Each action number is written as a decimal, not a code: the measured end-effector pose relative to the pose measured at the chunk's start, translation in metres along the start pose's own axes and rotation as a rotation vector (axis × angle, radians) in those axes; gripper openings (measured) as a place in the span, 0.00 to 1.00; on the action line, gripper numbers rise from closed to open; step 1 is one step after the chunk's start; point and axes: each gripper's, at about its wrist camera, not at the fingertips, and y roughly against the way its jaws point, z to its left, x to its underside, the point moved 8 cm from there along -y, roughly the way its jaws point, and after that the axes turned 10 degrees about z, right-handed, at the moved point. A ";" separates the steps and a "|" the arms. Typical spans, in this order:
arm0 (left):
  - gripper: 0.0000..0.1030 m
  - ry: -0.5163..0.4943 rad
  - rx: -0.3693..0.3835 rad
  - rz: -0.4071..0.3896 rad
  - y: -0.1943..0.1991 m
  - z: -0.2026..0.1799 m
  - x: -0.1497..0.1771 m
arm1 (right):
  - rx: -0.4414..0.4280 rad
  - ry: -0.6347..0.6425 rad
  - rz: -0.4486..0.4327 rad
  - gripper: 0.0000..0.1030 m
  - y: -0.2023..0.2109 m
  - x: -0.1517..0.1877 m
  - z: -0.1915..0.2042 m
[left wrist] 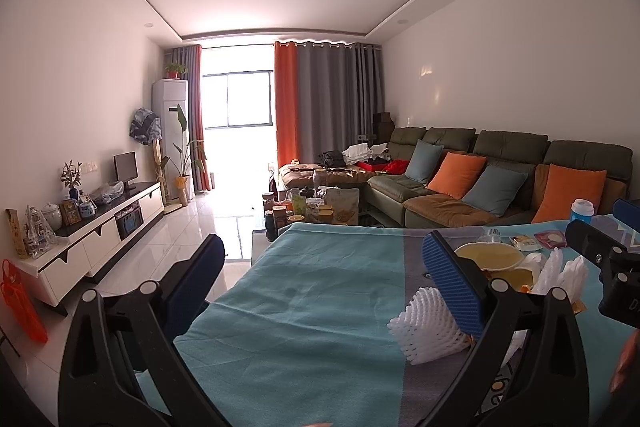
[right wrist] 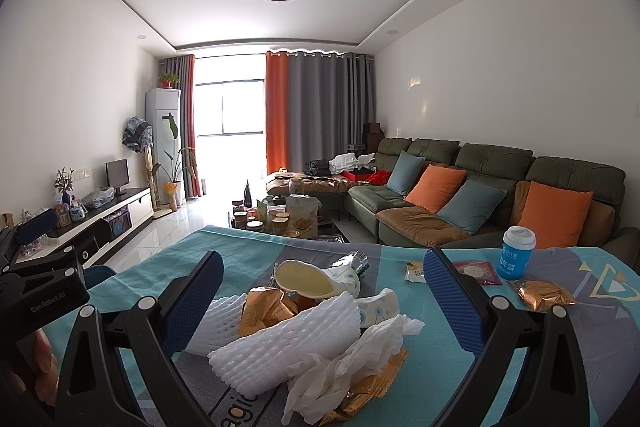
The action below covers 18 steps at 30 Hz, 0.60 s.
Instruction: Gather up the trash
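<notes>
Crowding the teal tablecloth (right wrist: pixel 420 359), foam nets (right wrist: pixel 280 339), tissue (right wrist: pixel 340 367) and gold wrappers (right wrist: pixel 264 307) lay between the right gripper's (right wrist: pixel 324 301) wide-open fingers; the left gripper (left wrist: pixel 324 287) gaped, empty.

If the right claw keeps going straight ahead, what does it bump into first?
Probably the white foam net in the trash pile lying right between the open right claw fingers, though depth is hard to judge.
</notes>
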 end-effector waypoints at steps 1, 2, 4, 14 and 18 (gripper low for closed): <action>0.95 -0.001 0.000 0.000 0.000 0.000 0.000 | -0.001 0.000 -0.001 0.94 0.000 0.000 0.000; 0.95 -0.001 0.000 0.000 0.000 0.000 0.000 | -0.002 -0.001 -0.001 0.94 0.000 0.000 0.000; 0.95 0.001 0.001 -0.001 0.001 0.000 0.001 | 0.001 0.000 -0.001 0.94 0.000 0.000 0.000; 0.95 0.001 0.000 -0.003 0.001 0.001 0.001 | -0.001 -0.001 -0.003 0.94 0.000 0.000 0.001; 0.95 0.001 0.001 -0.003 0.000 0.000 0.002 | -0.004 -0.003 -0.004 0.94 -0.001 0.000 0.001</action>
